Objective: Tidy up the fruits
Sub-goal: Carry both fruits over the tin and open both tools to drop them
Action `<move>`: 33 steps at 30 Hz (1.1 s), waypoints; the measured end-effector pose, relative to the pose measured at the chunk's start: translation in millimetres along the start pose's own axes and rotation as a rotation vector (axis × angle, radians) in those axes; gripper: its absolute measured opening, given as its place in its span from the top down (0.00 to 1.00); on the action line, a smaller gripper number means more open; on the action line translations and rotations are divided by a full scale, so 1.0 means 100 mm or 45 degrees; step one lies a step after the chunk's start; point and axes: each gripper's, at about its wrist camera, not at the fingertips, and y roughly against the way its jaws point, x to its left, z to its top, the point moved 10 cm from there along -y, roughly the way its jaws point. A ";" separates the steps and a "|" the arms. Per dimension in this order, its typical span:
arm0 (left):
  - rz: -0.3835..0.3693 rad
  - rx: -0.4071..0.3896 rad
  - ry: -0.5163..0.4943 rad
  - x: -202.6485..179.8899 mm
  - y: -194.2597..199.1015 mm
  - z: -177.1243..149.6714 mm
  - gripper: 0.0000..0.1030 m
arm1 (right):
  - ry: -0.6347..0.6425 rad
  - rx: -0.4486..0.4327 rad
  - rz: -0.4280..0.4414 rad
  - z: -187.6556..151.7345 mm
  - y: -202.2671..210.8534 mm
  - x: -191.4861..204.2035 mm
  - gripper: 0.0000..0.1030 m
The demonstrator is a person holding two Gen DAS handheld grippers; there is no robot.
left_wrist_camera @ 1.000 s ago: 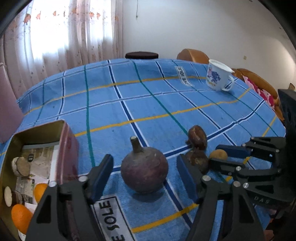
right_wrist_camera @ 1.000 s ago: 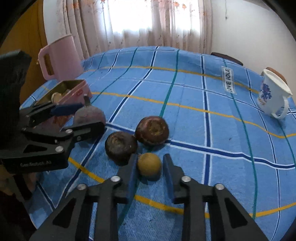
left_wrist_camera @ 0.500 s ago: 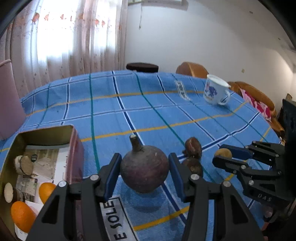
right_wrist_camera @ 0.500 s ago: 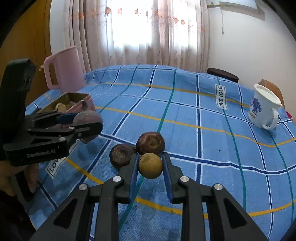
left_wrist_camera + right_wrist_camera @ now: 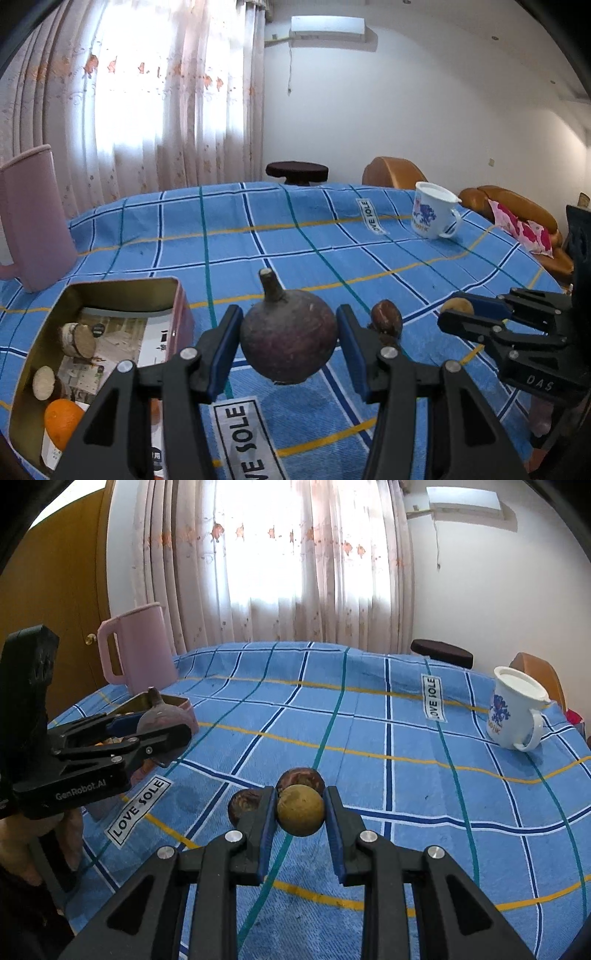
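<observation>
Both grippers were loaded at once, likely so two fruits could go to the tin in one trip. The left gripper (image 5: 289, 343) had its jaws closed on the purple fruit (image 5: 289, 341), pads on its two sides at the widest part, stem pointing up; the fruit hung clear of the tablecloth (image 5: 295, 236), with a shadow below it. Gripping at the widest part probably kept the round body from slipping.

The right gripper (image 5: 300, 812) had its jaws narrowed on the small yellow fruit (image 5: 300, 809), also off the cloth. Two brown fruits (image 5: 301, 778) sat on the cloth just behind it, touching or nearly touching each other, not yet picked.

The open tin (image 5: 122, 286) sat to the left of the purple fruit, near the pink jug (image 5: 35, 221). Inside were an orange (image 5: 62, 421) and some cut pale pieces (image 5: 79, 339) on printed paper, so it looked like the collecting spot. The far end of the tin seemed free.

The white mug (image 5: 434, 212) stood well apart on the far right, out of the way.

Judgement: mid-task, carry phase; the risk was the purple fruit clipping the tin wall on the way in.
</observation>
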 end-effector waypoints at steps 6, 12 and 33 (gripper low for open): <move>0.022 -0.049 -0.013 0.00 0.08 0.03 0.48 | 0.008 -0.049 -0.009 0.04 0.08 0.01 0.73; 0.039 -0.091 -0.009 0.01 0.15 0.05 0.48 | 0.008 -0.083 -0.010 0.07 0.11 -0.01 0.73; 0.081 -0.202 -0.027 0.00 0.34 0.09 0.48 | 0.005 -0.209 -0.038 0.14 0.30 -0.04 0.73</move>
